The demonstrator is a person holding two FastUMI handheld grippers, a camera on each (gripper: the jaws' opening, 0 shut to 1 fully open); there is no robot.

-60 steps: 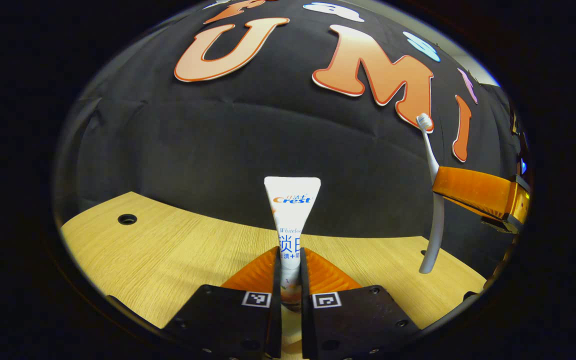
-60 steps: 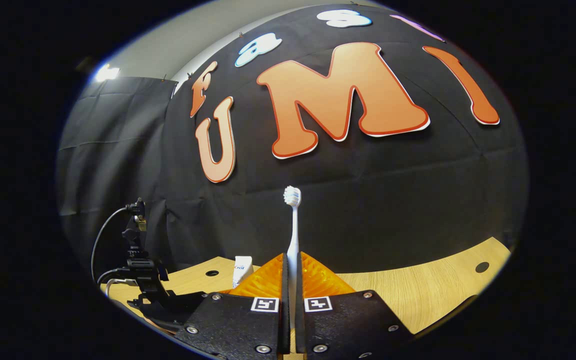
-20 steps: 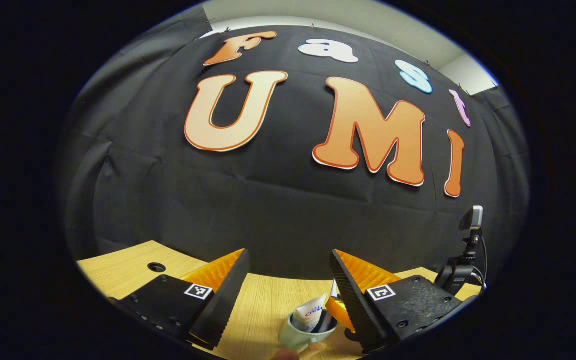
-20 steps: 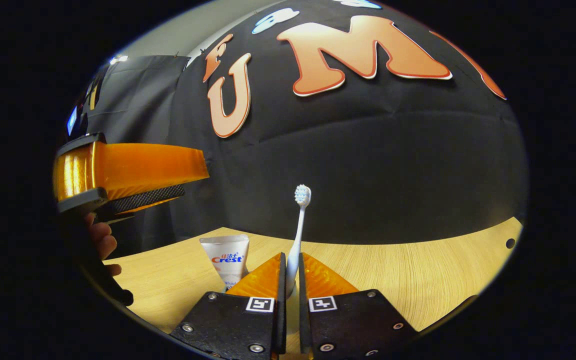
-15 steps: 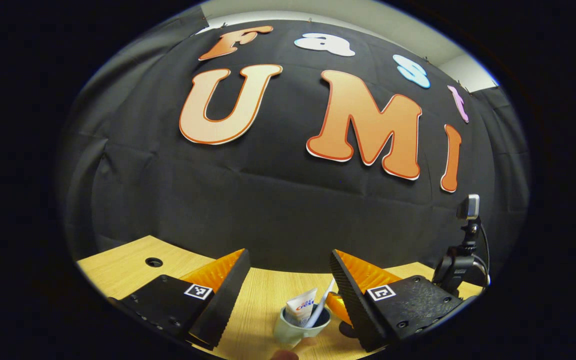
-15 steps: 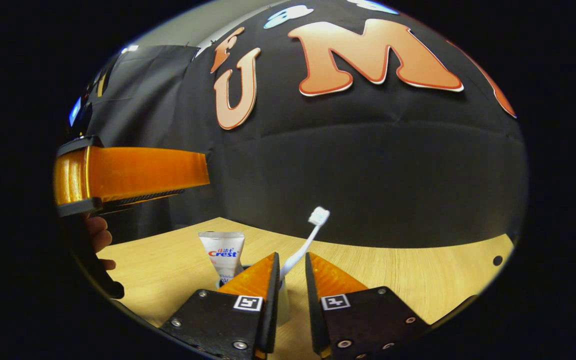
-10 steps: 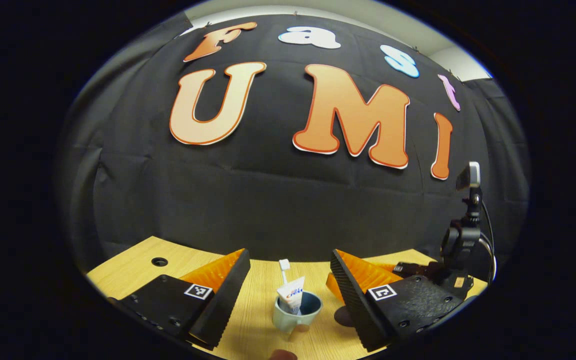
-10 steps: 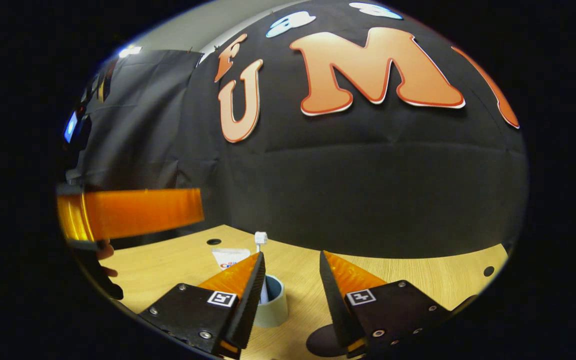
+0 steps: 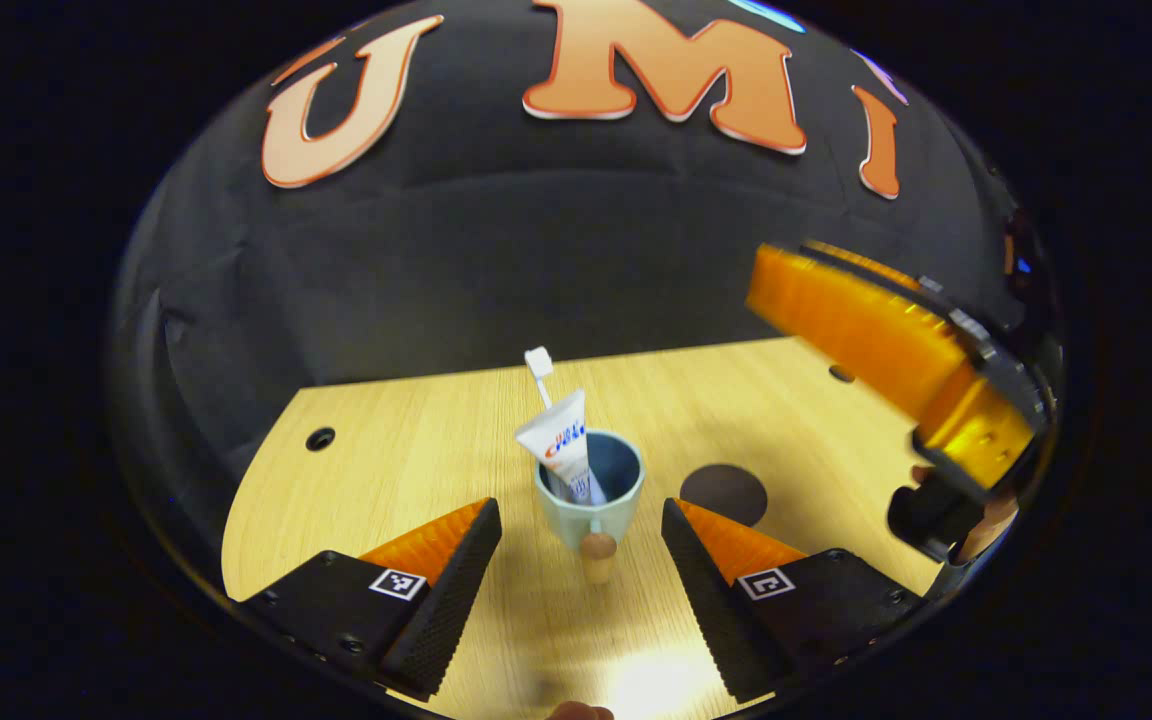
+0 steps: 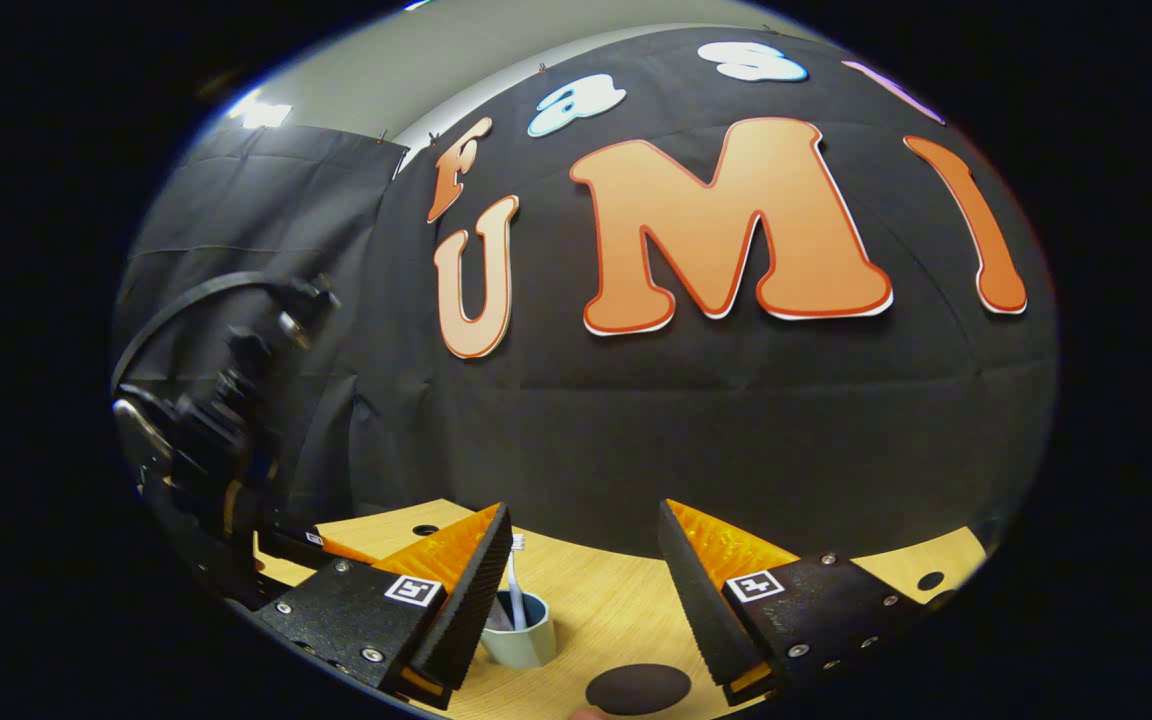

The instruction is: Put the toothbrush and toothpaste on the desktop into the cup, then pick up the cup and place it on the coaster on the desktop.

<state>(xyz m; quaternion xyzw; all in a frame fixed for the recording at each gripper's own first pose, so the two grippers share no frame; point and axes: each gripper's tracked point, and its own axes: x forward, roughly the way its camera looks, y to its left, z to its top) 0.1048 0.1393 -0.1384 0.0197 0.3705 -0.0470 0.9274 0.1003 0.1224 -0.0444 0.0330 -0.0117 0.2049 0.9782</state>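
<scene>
pale blue cup (image 9: pixel 588 487) stands on the wooden bench (image 9: pixel 416 460), its handle toward the left hand-held gripper (image 9: pixel 576 560) – that one is spread wide, holding nothing. toothpaste (image 9: pixel 561 445) and toothbrush (image 9: pixel 539 365) lean inside the cup. the dark round coaster (image 9: pixel 723 494) lies just beside the cup, apart from it. the right hand-held gripper (image 10: pixel 576 590) is wide open too and empty – cup (image 10: pixel 521 632) low between its fingers, coaster (image 10: pixel 638 689) below

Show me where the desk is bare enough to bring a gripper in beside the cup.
Bare desk lies left of the cup, out to the hole, and behind it to the wall. Right is tighter: the coaster sits close, with the right gripper above.
</scene>
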